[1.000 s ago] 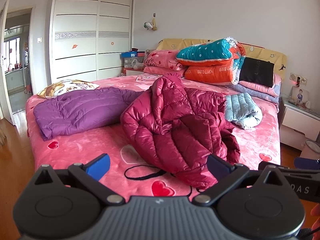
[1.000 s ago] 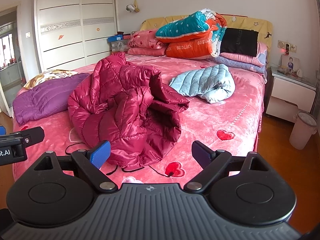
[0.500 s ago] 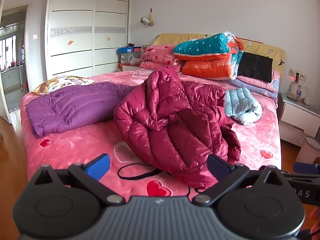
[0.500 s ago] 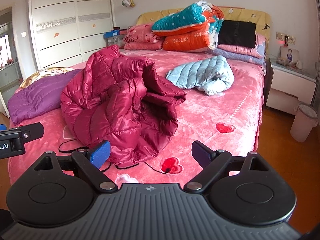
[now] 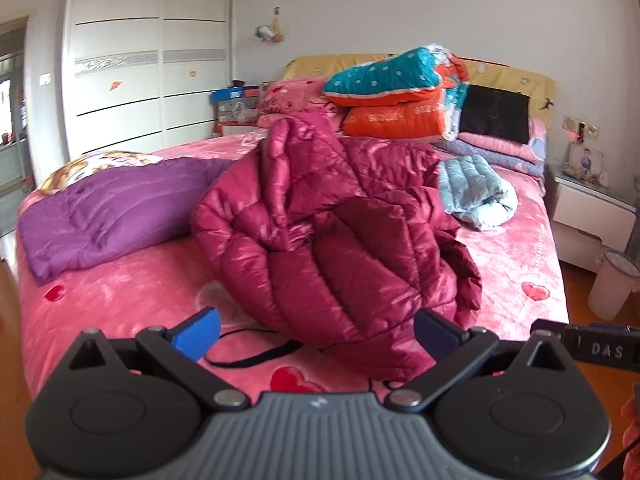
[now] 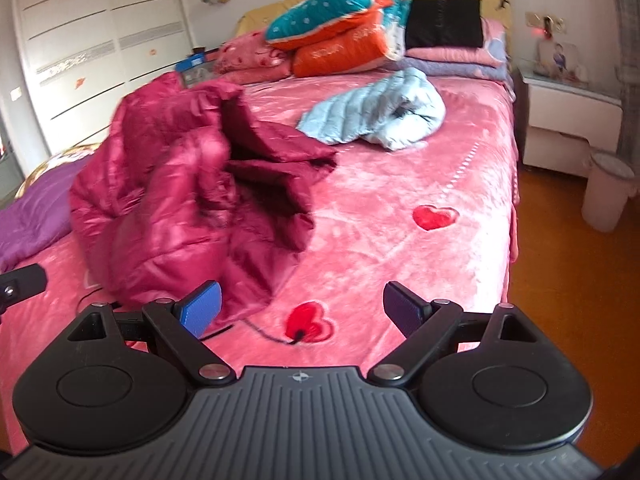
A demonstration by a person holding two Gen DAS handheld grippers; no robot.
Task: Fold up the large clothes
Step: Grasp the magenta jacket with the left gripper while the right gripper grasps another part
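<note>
On the pink bed (image 5: 120, 300) sits the crimson puffer jacket (image 5: 340, 232), heaped and crumpled mid-mattress, shiny quilting bunched, a black drawstring (image 5: 256, 356) trailing from its hem. Left gripper (image 5: 316, 332) hovers just short of it, jaws wide, holding nothing. Left of the heap lies a purple jacket (image 5: 104, 212); right of it, further back, a pale blue jacket (image 6: 380, 120). Right gripper (image 6: 302, 308) gapes empty too, its blue pad (image 6: 202, 308) near the jacket's hem
</note>
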